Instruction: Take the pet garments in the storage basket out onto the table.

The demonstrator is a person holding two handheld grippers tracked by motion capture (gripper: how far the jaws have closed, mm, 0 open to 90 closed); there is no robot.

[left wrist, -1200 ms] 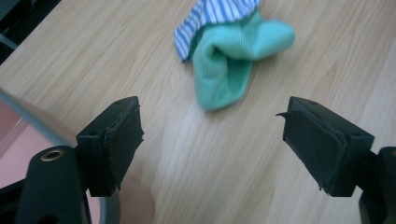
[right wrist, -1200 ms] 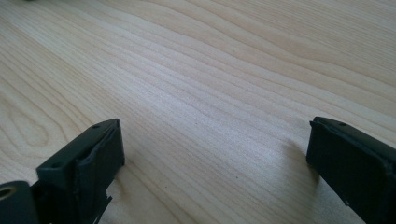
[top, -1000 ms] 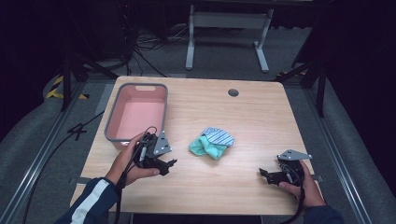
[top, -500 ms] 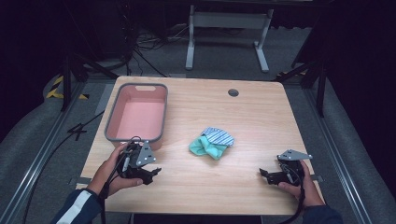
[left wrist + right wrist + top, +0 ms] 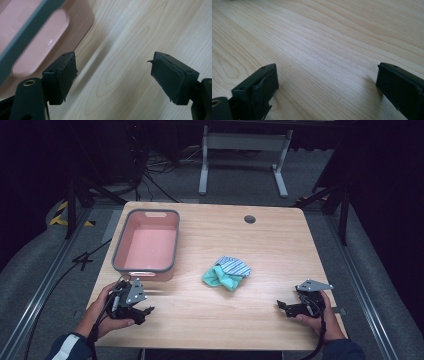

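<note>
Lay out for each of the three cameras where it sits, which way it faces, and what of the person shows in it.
High view: fixed above the person's side, facing forward and down on the wooden table; both forearms enter from the bottom, holding the left gripper and right gripper, either side of the bundled cloths.
Left gripper view: rides the left gripper, facing down its open jaws at table wood and a corner of the pink bin.
Right gripper view: rides the right gripper, looking low across bare wood.
Shared: high and left gripper views both show the bin.
</note>
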